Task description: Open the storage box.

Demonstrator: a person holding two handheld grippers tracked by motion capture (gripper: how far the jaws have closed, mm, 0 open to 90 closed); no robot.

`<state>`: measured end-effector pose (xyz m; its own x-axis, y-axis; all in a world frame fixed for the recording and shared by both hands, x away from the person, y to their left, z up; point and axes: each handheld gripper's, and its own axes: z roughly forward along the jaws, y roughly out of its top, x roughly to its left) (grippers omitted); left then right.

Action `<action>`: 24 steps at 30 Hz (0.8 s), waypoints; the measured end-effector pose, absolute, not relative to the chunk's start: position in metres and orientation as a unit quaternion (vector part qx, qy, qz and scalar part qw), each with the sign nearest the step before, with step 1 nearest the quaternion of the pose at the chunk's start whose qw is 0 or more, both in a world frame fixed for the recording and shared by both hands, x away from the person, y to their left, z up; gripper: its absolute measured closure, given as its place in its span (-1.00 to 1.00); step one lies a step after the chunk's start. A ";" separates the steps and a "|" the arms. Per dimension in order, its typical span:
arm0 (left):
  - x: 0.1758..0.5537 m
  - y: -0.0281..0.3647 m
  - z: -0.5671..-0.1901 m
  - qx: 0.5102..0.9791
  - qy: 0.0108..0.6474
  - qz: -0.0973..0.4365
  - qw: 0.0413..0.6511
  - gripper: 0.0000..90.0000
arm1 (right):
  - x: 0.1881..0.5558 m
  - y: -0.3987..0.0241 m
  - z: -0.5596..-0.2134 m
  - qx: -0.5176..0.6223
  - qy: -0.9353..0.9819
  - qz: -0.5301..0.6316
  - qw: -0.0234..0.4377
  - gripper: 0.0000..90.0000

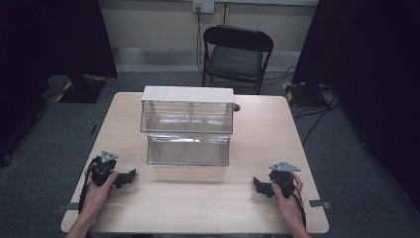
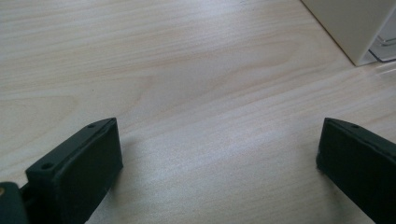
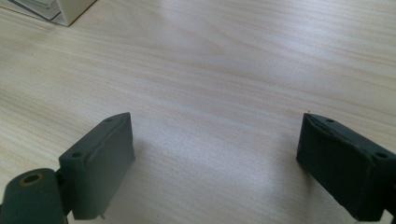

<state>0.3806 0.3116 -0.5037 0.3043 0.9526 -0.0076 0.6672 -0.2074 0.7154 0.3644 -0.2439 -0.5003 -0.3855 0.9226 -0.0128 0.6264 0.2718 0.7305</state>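
grey carpet runs around your station, with dark curtains hanging at both sides and a pale wall at the back. on that carpet stands the light wooden square bench point(image 1: 257, 198), its grain bare across the near half.

next in size is the two-tier clear plastic bin with a white top point(image 1: 187, 126), sitting at the middle of the bench toward the far edge; the lower tier steps out toward you, and both tiers look empty through the clear fronts. a white corner of it also shows at the upper right of the left gripper view point(image 2: 355, 28) and at the upper left of the right gripper view point(image 3: 70, 9).

behind the bench, a black folding chair with a grey seat point(image 1: 236, 54) faces you, cables trailing on the floor near it.

your left hand point(image 1: 96, 193) holds the left black hand-held gripper point(image 1: 130, 176) low over the near left part of the bench, pointing inward; in the left gripper view its jaws stand wide apart with nothing but wood between them. your right hand point(image 1: 287, 191) holds the right black hand-held gripper point(image 1: 257, 184) at the near right, also pointing inward, jaws equally spread and holding nothing. both sit well apart from the bin.
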 end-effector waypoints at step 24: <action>0.381 0.312 -0.504 0.743 0.545 0.226 0.316 -1.00 | 0.362 -0.231 -0.493 0.494 0.772 0.336 0.218 -0.69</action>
